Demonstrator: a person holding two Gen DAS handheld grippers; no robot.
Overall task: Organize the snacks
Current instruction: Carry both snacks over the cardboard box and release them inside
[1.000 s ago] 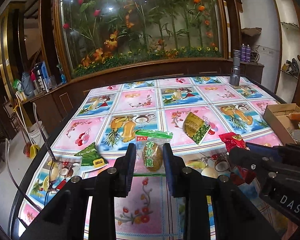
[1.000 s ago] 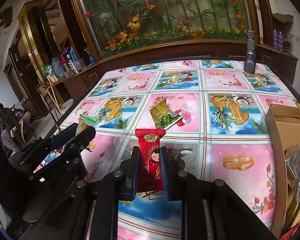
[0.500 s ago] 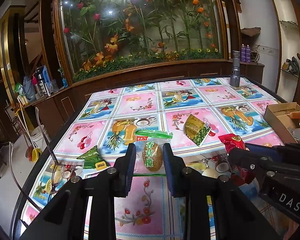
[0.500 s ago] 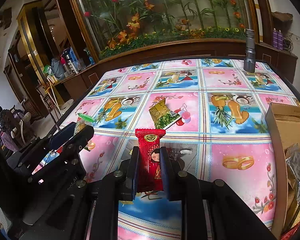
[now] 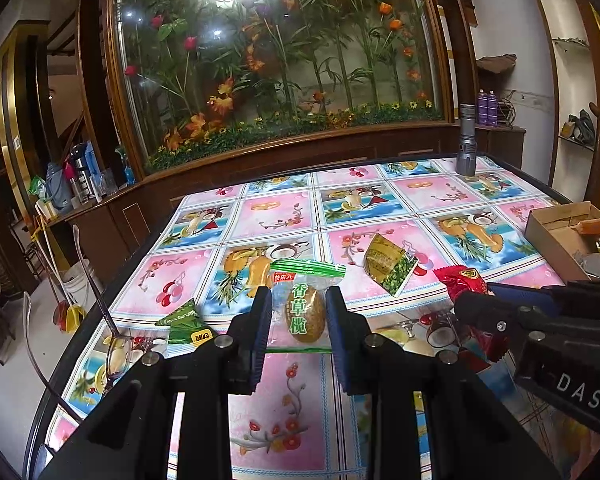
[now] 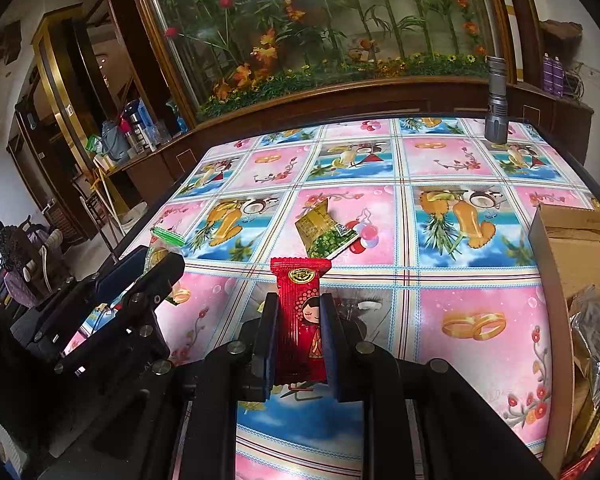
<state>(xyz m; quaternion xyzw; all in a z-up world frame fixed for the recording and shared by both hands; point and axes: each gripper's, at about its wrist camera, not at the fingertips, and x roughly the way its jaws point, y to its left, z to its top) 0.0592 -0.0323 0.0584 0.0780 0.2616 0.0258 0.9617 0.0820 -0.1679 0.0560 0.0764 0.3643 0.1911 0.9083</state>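
My left gripper [image 5: 299, 312] is shut on a clear olive snack packet [image 5: 305, 312] with a green top strip, held above the table. My right gripper [image 6: 299, 328] is shut on a red snack packet [image 6: 300, 312] printed with a cartoon girl, standing upright between the pads. That red packet [image 5: 462, 280] and the right gripper show at the right of the left wrist view. On the patterned tablecloth lie a yellow-green pea packet [image 5: 388, 266] and a small green triangular packet [image 5: 186, 322]. A cardboard box [image 6: 556, 248] with several snacks stands at the right.
A grey flashlight [image 5: 467, 146] stands upright at the table's far right. Glasses [image 5: 112, 348] lie near the left table edge. A large planted glass case stands behind the table. A counter with bottles and mops is at the left.
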